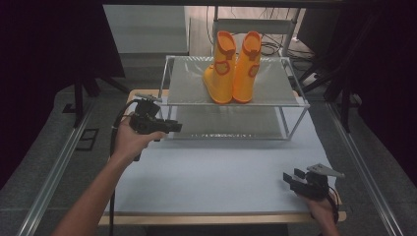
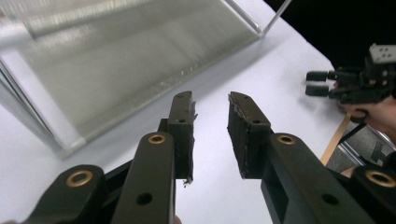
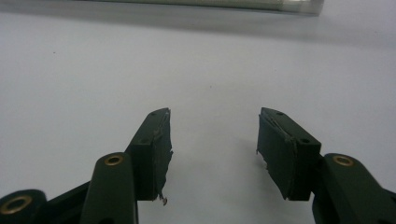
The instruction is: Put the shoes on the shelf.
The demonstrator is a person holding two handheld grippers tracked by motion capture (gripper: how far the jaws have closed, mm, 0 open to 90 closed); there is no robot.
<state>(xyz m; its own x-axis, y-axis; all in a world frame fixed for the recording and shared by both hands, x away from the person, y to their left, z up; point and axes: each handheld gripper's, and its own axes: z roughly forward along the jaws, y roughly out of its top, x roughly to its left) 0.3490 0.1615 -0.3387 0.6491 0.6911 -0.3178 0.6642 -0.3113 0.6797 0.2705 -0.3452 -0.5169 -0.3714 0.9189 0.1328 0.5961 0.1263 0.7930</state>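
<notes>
Near the counter's (image 1: 216,167) front right edge the right gripper (image 1: 293,180) rests released over bare surface, while the left gripper (image 1: 173,127), jaws apart and empty, hovers by the wire shelf's (image 1: 187,83) near left corner, the yellow boots (image 1: 232,66) standing farther back on its top tier.

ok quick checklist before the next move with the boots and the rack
1. Yellow boots upright, side by side on the rack's top shelf: ok.
2. Left hand-held gripper empty, jaws apart, nothing between them: ok.
3. Right hand-held gripper empty, jaws apart, low over the table's near right corner: ok.
4. Lower shelf free of objects: ok, as far as it shows.
5. Table bare between the two grippers: ok.
6. Whether the boots touch each other: cannot tell.
</notes>
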